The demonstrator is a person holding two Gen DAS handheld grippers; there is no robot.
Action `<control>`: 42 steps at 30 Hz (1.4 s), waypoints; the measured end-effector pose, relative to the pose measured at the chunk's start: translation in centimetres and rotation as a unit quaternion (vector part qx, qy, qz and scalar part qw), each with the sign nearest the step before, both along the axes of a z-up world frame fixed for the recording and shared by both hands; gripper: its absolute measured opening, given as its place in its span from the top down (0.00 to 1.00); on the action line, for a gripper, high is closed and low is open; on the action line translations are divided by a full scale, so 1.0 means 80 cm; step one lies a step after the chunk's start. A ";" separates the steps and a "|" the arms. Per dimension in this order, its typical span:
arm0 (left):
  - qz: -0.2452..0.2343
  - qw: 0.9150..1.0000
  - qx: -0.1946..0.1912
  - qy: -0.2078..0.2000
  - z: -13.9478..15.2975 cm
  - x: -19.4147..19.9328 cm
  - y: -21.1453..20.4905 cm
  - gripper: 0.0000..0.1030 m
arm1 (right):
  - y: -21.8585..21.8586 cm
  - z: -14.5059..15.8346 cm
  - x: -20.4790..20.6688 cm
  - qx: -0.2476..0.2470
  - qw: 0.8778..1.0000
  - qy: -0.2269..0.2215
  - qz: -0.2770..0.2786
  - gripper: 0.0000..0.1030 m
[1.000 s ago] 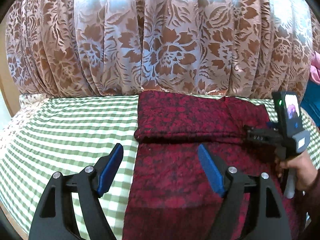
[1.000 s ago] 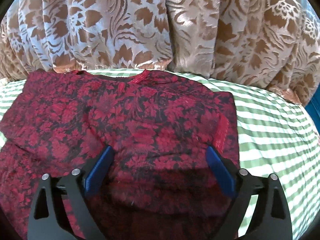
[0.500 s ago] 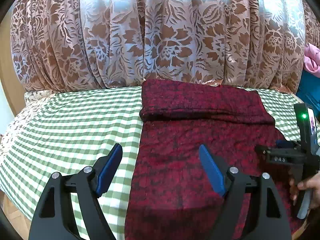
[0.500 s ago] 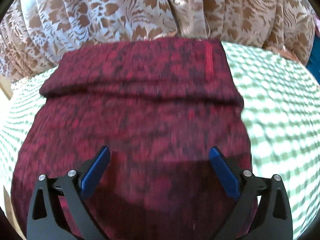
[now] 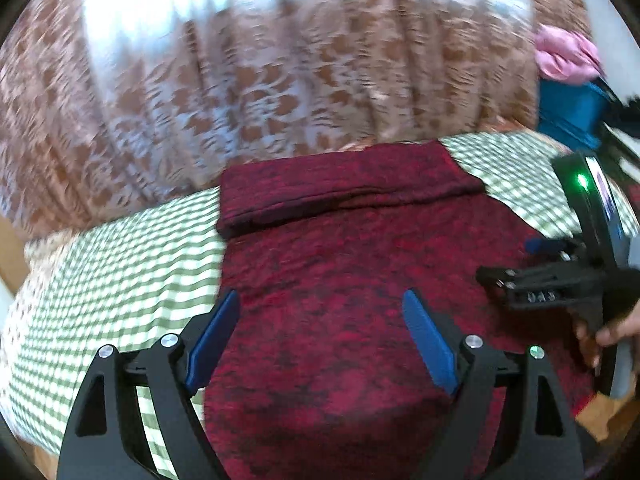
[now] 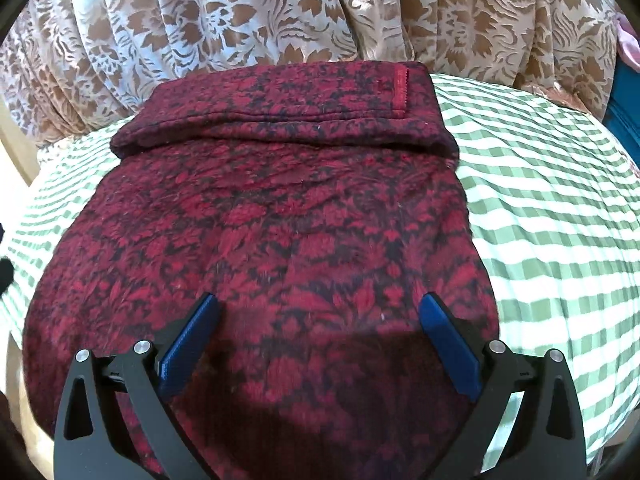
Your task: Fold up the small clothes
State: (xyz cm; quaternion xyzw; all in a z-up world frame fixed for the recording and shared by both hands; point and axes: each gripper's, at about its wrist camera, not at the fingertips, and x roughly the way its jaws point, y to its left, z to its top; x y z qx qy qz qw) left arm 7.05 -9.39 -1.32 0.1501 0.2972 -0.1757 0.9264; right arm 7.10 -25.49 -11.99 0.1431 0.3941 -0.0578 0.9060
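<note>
Garment (image 6: 272, 240) first: one red-and-black floral piece lay flat across the green checked cloth (image 6: 552, 208), its far end already turned over into a thick band (image 6: 280, 108) near the curtain (image 6: 280, 12); I judged one fold done and the second yet to start; my left gripper (image 5: 322, 334) hung over the near left edge, jaws opening, nothing between them; my right gripper (image 6: 320, 336) hung over the near middle, jaws wide apart, empty too; in the left view a hand (image 5: 600, 336) showed on the right tool's handle; next, I reckoned, both needed to drop to the near hem, pinch a corner each and carry it far; count: one garment, two grippers, one curtain.
</note>
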 end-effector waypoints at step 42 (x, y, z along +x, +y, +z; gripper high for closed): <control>0.170 0.981 -0.001 0.088 -0.051 0.017 0.070 0.17 | -0.068 -0.024 -0.134 0.097 0.995 0.014 -0.033 0.04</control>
